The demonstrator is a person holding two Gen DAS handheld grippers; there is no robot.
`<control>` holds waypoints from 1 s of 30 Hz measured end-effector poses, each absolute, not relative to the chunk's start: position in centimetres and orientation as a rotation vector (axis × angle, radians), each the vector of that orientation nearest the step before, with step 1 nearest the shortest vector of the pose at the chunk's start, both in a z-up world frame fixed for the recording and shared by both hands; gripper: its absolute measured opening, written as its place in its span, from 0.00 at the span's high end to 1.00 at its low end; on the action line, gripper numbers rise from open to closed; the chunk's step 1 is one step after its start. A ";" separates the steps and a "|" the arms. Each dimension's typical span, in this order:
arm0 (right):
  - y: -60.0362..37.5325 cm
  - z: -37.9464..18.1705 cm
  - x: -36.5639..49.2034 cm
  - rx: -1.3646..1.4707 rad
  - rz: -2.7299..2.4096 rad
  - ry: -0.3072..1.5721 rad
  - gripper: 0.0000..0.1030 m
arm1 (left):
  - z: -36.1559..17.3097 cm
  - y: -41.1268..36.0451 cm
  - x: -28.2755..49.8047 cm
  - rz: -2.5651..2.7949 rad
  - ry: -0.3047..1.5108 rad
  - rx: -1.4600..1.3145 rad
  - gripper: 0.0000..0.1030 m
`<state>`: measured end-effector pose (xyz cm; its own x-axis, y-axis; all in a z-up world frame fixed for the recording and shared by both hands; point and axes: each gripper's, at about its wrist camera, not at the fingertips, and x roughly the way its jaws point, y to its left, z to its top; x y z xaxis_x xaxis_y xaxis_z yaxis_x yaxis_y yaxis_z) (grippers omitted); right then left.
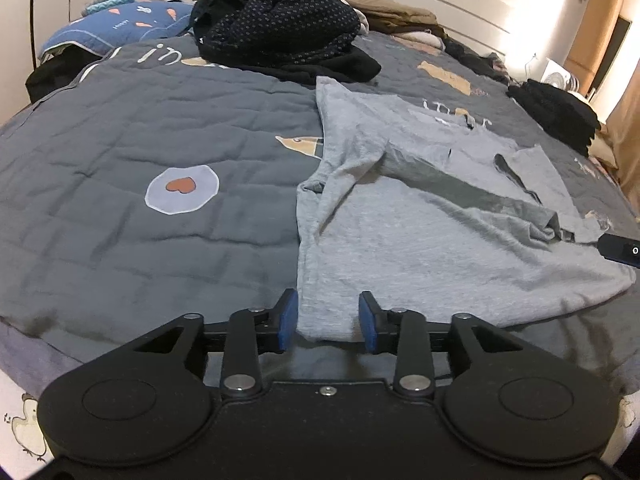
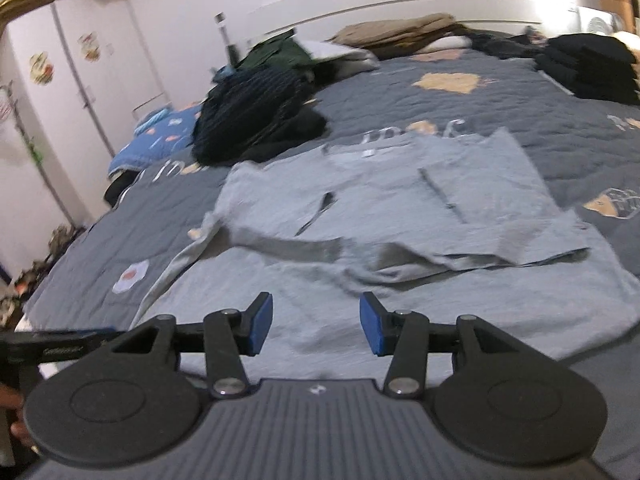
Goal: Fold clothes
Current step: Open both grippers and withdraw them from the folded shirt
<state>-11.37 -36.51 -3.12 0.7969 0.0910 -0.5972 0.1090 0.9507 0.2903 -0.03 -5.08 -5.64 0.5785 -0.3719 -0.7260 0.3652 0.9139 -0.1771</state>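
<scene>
A grey T-shirt (image 1: 420, 232) lies spread on the grey quilt (image 1: 140, 120), partly folded, with a sleeve laid across its middle. My left gripper (image 1: 328, 320) is at the shirt's near left corner. Its blue pads stand apart with the hem corner lying between them, not pinched. In the right wrist view the same shirt (image 2: 400, 208) stretches ahead, blurred. My right gripper (image 2: 316, 322) hovers over its near edge, open, with nothing between its pads. A black part of the right tool (image 1: 620, 250) shows at the shirt's right side.
A heap of dark clothes (image 1: 280, 28) sits behind the shirt, toward the headboard. A folded black stack (image 1: 556, 112) rests at the far right of the bed. A blue pillow (image 1: 120, 28) lies at the far left, with tan bedding (image 1: 392, 12) by the headboard. A white wardrobe (image 2: 80, 80) stands left of the bed.
</scene>
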 end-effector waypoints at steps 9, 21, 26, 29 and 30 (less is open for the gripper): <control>-34.2 -3.9 -11.0 0.278 0.056 0.697 0.54 | -7.4 -5.9 0.5 -0.433 0.922 0.037 0.64; -33.9 -4.0 -10.9 0.283 0.072 0.714 0.54 | -6.8 -4.2 0.7 -0.338 0.915 0.045 0.91; -33.6 -4.2 -10.9 0.289 0.104 0.724 0.54 | -6.1 -2.7 0.9 -0.297 0.883 0.012 0.93; -33.2 -4.2 -10.9 0.287 0.119 0.725 0.54 | -5.3 -3.1 0.4 -0.347 0.840 -0.012 0.80; -33.1 -4.3 -10.8 0.286 0.122 0.726 0.54 | -5.3 -3.5 0.2 -0.364 0.835 -0.009 0.75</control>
<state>-10.83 -33.12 -4.26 0.7429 0.2081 -0.6362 -0.0112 0.9542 0.2990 0.22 -3.50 -5.29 0.6131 -0.3191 -0.7227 0.3119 0.9382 -0.1496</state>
